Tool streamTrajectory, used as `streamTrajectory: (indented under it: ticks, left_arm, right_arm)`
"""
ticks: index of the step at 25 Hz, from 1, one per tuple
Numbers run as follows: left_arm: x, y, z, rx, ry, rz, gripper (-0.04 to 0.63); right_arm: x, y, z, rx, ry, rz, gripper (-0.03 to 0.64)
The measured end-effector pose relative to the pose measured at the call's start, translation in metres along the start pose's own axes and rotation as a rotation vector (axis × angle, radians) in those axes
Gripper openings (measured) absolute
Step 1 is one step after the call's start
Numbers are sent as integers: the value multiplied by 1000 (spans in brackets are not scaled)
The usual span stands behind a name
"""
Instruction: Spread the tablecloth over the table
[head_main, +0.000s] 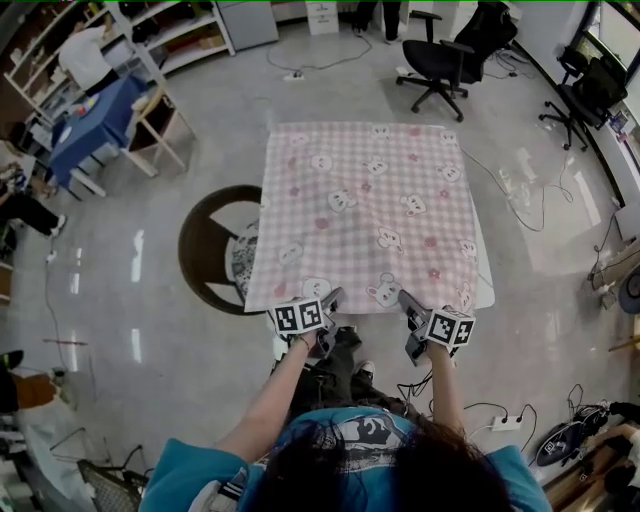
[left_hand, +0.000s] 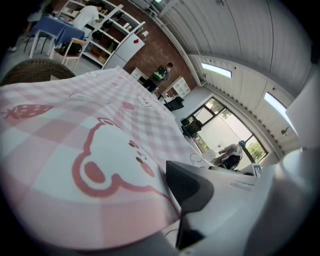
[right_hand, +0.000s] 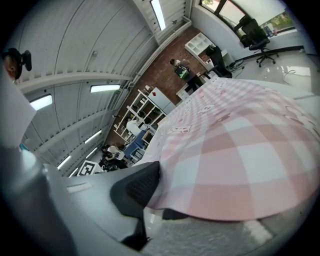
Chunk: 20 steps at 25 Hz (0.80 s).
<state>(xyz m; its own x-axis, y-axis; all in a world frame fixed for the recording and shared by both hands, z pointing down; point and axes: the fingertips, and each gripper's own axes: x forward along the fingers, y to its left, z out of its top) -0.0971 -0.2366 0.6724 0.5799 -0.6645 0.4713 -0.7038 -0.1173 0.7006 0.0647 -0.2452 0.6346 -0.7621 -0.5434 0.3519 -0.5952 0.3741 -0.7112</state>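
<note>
A pink checked tablecloth (head_main: 365, 200) with bear prints lies flat over the table, whose white edge (head_main: 487, 282) shows at the near right. My left gripper (head_main: 332, 298) is at the cloth's near left corner and my right gripper (head_main: 406, 299) at its near right corner. In the left gripper view the cloth (left_hand: 100, 150) drapes over one jaw and its hem meets the dark pad (left_hand: 187, 186); that gripper (left_hand: 170, 187) is shut on the hem. In the right gripper view the cloth (right_hand: 240, 150) is pinched against the ribbed pad (right_hand: 140, 187) of that gripper (right_hand: 152, 195).
A dark round wicker seat (head_main: 213, 245) stands close to the table's left side. Black office chairs (head_main: 445, 60) (head_main: 590, 95) stand behind and to the right. A blue-covered table (head_main: 95, 120) and a wooden chair (head_main: 160, 125) are at the far left. Cables and a power strip (head_main: 505, 422) lie on the floor.
</note>
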Motion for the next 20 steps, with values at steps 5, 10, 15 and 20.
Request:
streamTrajectory:
  ticks: [5,10,15,20]
  left_arm:
    - [1,3,-31,142,60,95,67]
    - [1,0,-47,89,30,116,69]
    - [1,0,-58,64,13,126,74]
    - [-4,8,-57,35,-27,145,123]
  right_arm:
    - [-12,-16,-31,106,-7,-30,16]
    - [-21,-33,-44,162,-16,-93,27]
    - [-23,-47,-52,171,-8,-146,38]
    - [-20,-55,-57,180,-9,-187,59]
